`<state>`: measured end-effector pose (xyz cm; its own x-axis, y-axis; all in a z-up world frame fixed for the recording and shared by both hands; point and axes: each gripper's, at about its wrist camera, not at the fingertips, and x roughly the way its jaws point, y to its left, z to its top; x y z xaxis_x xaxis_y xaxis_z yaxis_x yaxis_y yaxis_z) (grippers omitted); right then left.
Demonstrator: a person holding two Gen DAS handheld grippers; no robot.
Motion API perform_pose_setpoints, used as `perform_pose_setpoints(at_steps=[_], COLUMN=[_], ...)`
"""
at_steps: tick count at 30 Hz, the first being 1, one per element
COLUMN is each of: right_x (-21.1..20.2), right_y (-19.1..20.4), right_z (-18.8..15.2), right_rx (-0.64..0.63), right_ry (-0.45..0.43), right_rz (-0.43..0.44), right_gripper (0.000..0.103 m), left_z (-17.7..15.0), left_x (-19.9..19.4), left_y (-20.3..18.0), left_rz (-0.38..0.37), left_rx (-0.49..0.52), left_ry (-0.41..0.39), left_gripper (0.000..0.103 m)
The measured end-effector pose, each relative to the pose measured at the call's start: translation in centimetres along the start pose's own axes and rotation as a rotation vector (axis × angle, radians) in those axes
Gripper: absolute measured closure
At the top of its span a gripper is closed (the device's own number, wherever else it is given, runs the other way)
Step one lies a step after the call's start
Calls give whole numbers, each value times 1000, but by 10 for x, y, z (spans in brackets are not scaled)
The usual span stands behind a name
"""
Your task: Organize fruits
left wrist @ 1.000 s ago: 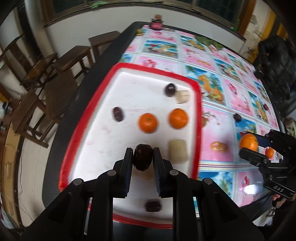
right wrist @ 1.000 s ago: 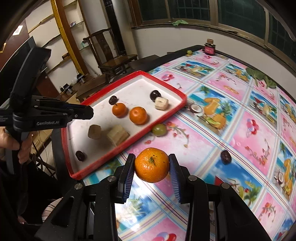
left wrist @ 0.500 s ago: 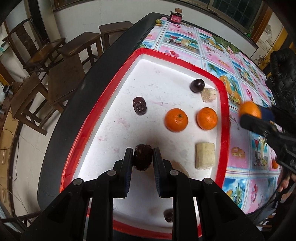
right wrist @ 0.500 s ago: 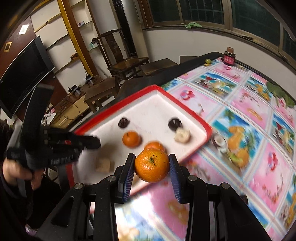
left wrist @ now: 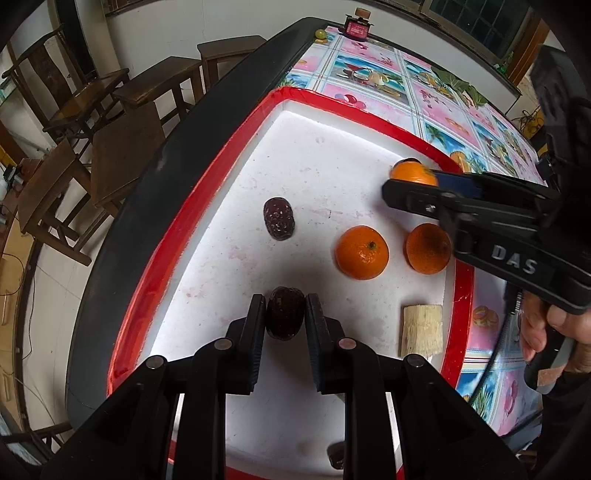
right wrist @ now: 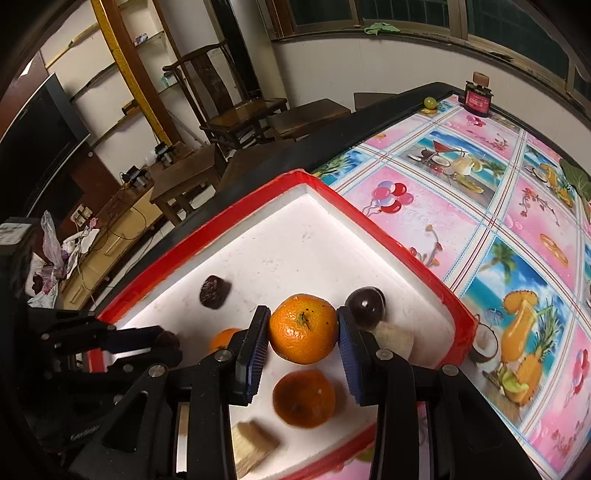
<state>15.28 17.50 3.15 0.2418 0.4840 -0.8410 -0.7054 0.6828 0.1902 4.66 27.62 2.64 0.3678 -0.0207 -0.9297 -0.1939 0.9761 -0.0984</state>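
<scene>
Two oranges (left wrist: 361, 252) and a dark date (left wrist: 279, 218) lie in the red-rimmed tray (left wrist: 207, 192).

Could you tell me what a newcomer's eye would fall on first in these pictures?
Probably the bright held orange, clamped in the right gripper above the red-rimmed white tray. Next, the dark wrinkled fruit pinched in the left gripper, with two more oranges lying in the tray.

White walls (right wrist: 369, 70) are running under dark-framed windows (right wrist: 424, 14). Dark wooden chairs (right wrist: 236, 107) and small tables (left wrist: 125, 147) are standing beside the black-edged table, which is wearing a pink pictured cloth (right wrist: 461, 206). Open shelves (right wrist: 110, 59) and a dark screen (right wrist: 33, 147) are lining one wall; cables are trailing over the pale floor (left wrist: 51, 280).
</scene>
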Motion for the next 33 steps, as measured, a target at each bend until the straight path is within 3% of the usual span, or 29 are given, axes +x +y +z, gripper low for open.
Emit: perform_pose_setpoints(at_steps=[7, 23, 30, 31, 33], right_x=[9, 24, 6, 3, -7], right_y=[7, 9, 6, 7, 8], right_z=[1, -4, -8, -9, -11], right_rx=[-57, -58, -35, -33, -31], right_ry=[14, 41, 13, 8, -5], right_rz=[-5, 7, 22, 27, 31], right_gripper=[66, 65, 56, 54, 53], left_z=[-1, -2, -3, -4, -5], left_x=[5, 4, 3, 3, 2], left_y=[-1, -2, -3, -3, -2], left_rz=[-10, -8, -13, -15, -12], left_rx=[0, 13, 3, 3, 0], left_ry=[-1, -13, -19, -20, -22], left_gripper=[84, 84, 84, 79, 57])
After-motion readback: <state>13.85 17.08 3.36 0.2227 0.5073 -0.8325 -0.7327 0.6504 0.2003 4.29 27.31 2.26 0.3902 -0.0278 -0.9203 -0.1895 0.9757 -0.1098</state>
